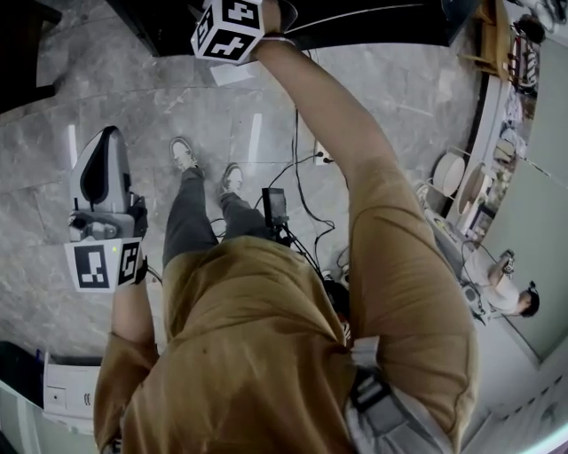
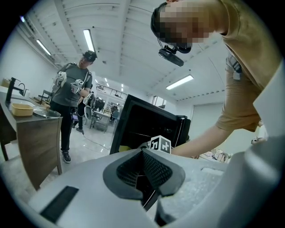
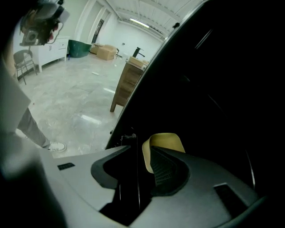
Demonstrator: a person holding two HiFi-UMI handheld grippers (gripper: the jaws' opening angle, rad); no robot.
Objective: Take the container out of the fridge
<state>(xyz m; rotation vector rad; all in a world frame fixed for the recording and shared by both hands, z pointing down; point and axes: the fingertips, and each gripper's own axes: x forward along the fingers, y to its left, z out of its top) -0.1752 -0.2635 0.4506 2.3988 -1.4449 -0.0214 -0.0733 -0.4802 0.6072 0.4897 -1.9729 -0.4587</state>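
The black fridge [image 2: 147, 120] stands open, with a yellow container [image 3: 167, 139] inside on its dark shelf. My right gripper [image 3: 140, 171] reaches out to the fridge with its jaws open. The dark edge of the fridge door [image 3: 132, 178] stands between the pads, and the container lies just beyond the tips. In the head view only this gripper's marker cube [image 1: 228, 28] shows, at the fridge's front [image 1: 355, 22]. My left gripper [image 1: 108, 142] hangs low at my left side, away from the fridge, its tips together on nothing [image 2: 143, 153].
Cables [image 1: 302, 177] and a power strip [image 1: 322, 158] lie on the marble floor by my feet. A wooden counter [image 2: 35, 129] with a tray [image 2: 22, 109] stands left of the fridge, another person [image 2: 73, 89] behind it. Dish racks [image 1: 461, 186] line the right wall.
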